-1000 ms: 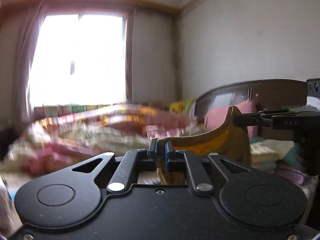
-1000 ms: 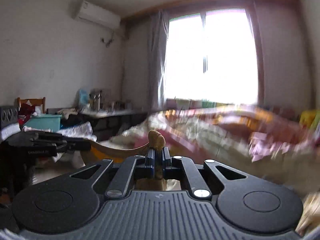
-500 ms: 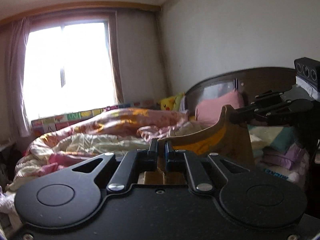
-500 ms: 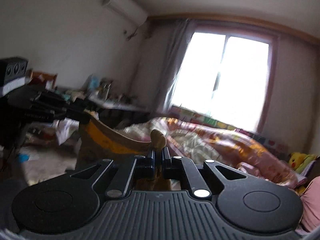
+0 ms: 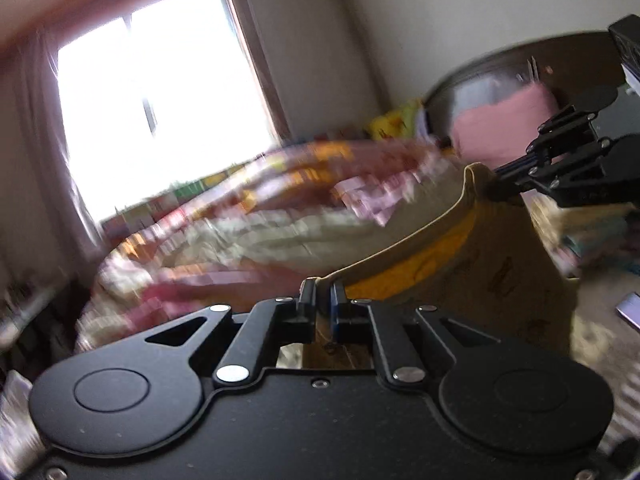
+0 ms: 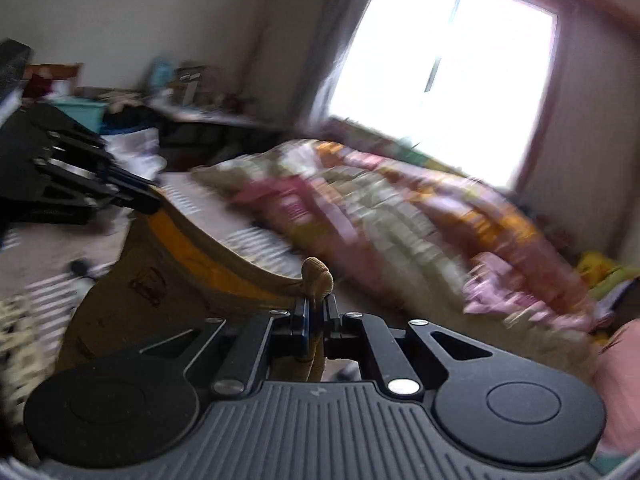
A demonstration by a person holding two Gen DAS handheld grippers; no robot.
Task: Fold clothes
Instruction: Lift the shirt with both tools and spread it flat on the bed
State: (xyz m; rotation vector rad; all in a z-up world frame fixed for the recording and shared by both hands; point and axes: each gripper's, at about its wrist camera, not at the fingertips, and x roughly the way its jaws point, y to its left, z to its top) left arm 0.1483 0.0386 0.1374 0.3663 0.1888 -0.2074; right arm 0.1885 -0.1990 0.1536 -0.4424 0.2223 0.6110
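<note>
A tan garment [image 5: 508,280] with an orange inner lining hangs in the air, stretched between both grippers. My left gripper [image 5: 323,292] is shut on one top corner of it. My right gripper [image 6: 316,304] is shut on the other corner, where a rolled bit of the tan garment [image 6: 160,280] sticks up above the fingers. In the left wrist view the right gripper [image 5: 496,188] pinches the fabric at the upper right. In the right wrist view the left gripper [image 6: 154,202] pinches it at the left. The garment's lower part is hidden below both views.
A bed carries a rumpled floral quilt [image 5: 260,232], a pink pillow [image 5: 504,120] and a dark wooden headboard [image 5: 540,60]. A bright window [image 6: 440,72] fills the far wall. A cluttered desk [image 6: 192,116] stands along the left wall. Folded cloths [image 5: 596,228] lie at the right.
Both grippers have swung and rolled with the garment still stretched between them. The room now looks tilted and blurred. The grips on both corners are unchanged.
</note>
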